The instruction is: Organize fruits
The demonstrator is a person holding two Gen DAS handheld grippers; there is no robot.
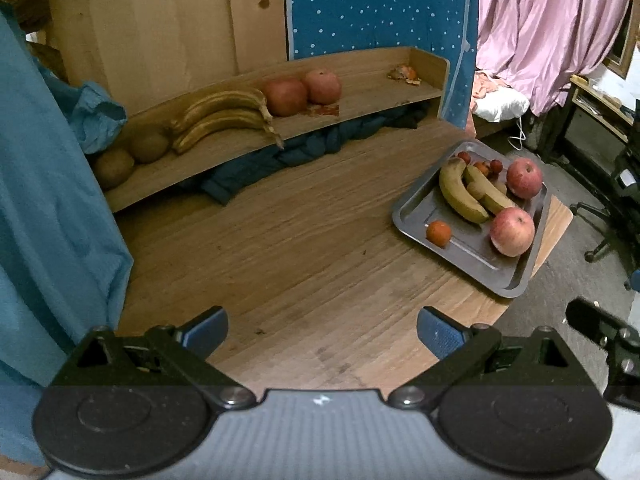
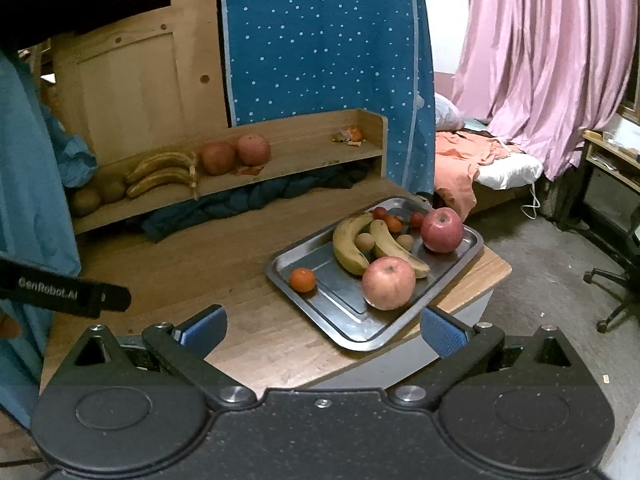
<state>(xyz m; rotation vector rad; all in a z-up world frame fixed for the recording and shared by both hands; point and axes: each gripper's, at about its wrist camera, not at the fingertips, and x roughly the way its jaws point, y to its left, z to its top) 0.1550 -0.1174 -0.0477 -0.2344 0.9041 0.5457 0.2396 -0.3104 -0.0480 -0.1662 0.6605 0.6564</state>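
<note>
1. Fruits lie in two places: on a metal tray (image 2: 352,320) at the right end of the wooden table (image 2: 200,264), and on a low wooden shelf (image 2: 304,152) along the table's back.
2. On the tray, two bananas (image 2: 352,248) lie side by side, with one apple (image 2: 389,283) at the near edge, another apple (image 2: 442,230) at the far right, a small orange (image 2: 303,280) apart at the left, and several small fruits between and behind the bananas.
3. On the shelf sit two browned bananas (image 1: 224,118), two apples (image 1: 302,90) just right of them, two brown round fruits (image 1: 132,156) at the left, and peel scraps (image 1: 404,73) at the far right.
4. Left gripper (image 1: 322,330) hovers over bare table, jaws apart, holding nothing.
5. Right gripper (image 2: 324,328) hovers at the tray's near corner, jaws apart and empty.
</note>
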